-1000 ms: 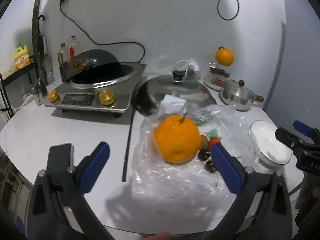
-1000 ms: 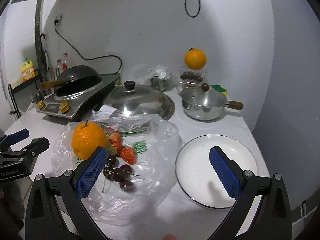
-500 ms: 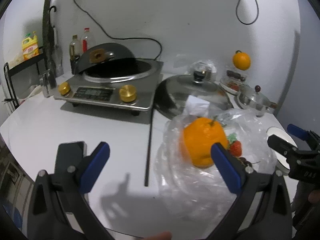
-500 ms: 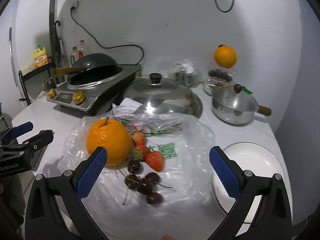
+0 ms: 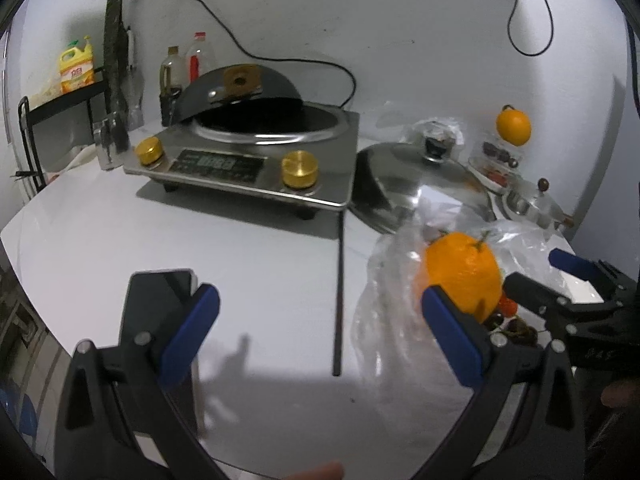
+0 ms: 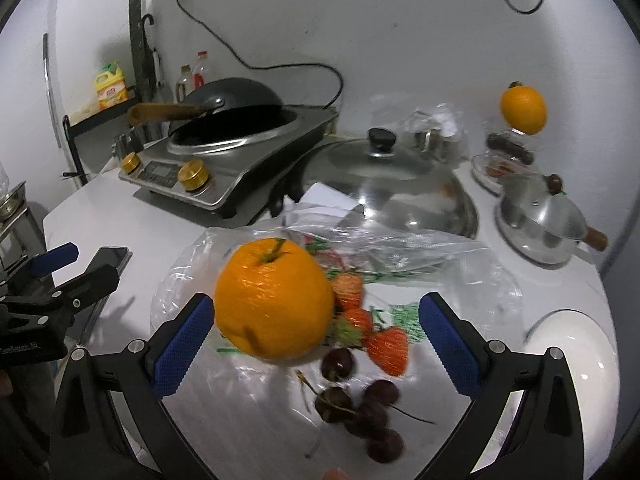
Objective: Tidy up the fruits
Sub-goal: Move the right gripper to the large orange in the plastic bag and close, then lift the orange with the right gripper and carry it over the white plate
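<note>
Right wrist view: right gripper fingers wide apart around orange, empty; left gripper likewise agape.

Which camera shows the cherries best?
The right wrist view: the cherries lie unobstructed on the plastic bag, though slightly blurred. In the left wrist view, only a few dark cherries peek out behind the left gripper's finger.

the left gripper hangs wide open over the white table. an orange sits on a clear plastic bag at right, the right gripper beside it. a phone lies near left.
</note>
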